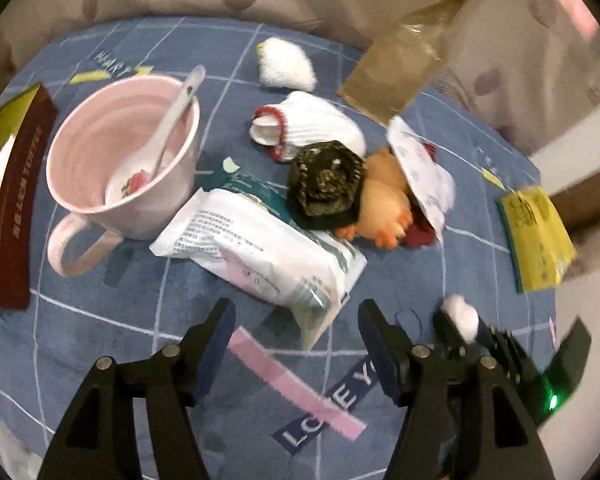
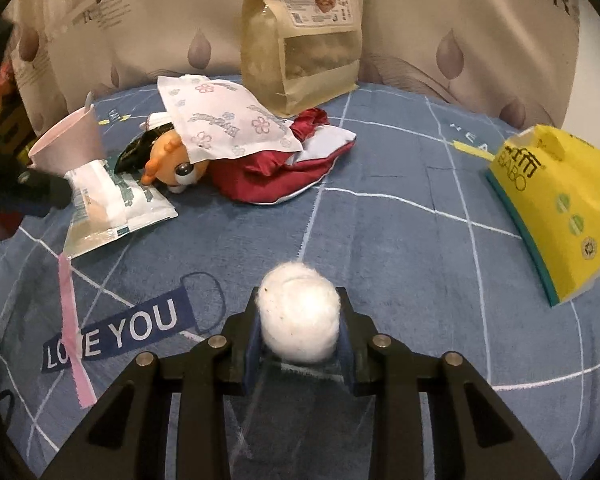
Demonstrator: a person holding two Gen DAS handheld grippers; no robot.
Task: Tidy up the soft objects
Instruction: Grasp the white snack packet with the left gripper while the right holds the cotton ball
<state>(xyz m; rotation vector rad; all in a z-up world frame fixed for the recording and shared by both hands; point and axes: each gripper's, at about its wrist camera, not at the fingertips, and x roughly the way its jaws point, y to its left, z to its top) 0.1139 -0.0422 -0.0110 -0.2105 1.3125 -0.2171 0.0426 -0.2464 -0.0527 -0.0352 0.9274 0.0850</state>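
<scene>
My right gripper is shut on a white fluffy ball, held just above the blue blanket; the same ball shows at the lower right of the left wrist view. My left gripper stands open over the blanket, and the corner of a white wipes pack reaches between its fingertips without touching the pads. Beyond the pack lie a dark rolled sock, an orange plush toy, a white sock with red trim and a white fluffy piece.
A pink mug with a spoon stands at the left beside a maroon box. A flowered packet covers the plush and a red cloth. A kraft bag stands at the back, a yellow tissue pack at the right.
</scene>
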